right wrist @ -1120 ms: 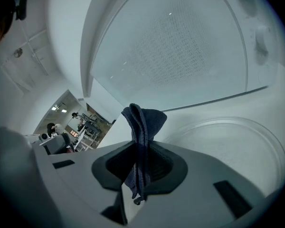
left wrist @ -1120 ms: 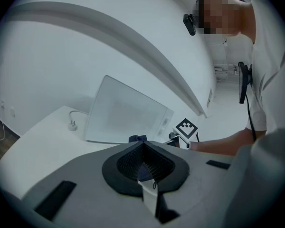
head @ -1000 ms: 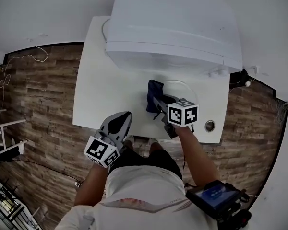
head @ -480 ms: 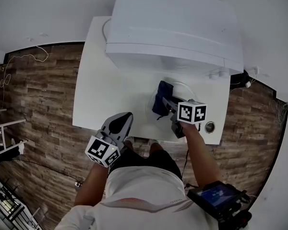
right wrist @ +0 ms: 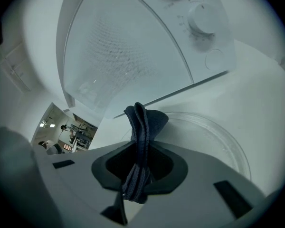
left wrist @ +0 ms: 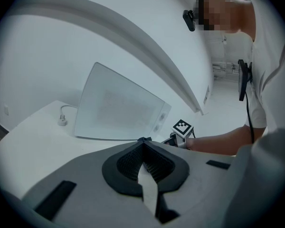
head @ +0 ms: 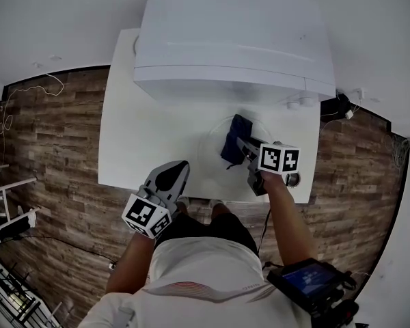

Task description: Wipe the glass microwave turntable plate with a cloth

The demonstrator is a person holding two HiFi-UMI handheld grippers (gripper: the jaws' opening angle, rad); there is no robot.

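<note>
Glass turntable plate (head: 210,152) lies on the white tabletop (head: 137,135) in front of the microwave (head: 225,39). Right claw (head: 240,145) pinches a dark blue cloth (head: 234,134) that seems to touch the plate; only the right gripper view shows its rim clearly. Left claw (head: 171,176), pressed together and empty, hovers at the tabletop's near edge.

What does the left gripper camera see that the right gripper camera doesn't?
Only the left gripper view shows the left gripper, shut with nothing in it, a plug on the table, and the person's arm. Only the right gripper view shows the glass plate, a knob, and the right gripper with its jaws shut on the dark cloth. Both show the white microwave and the table.
</note>
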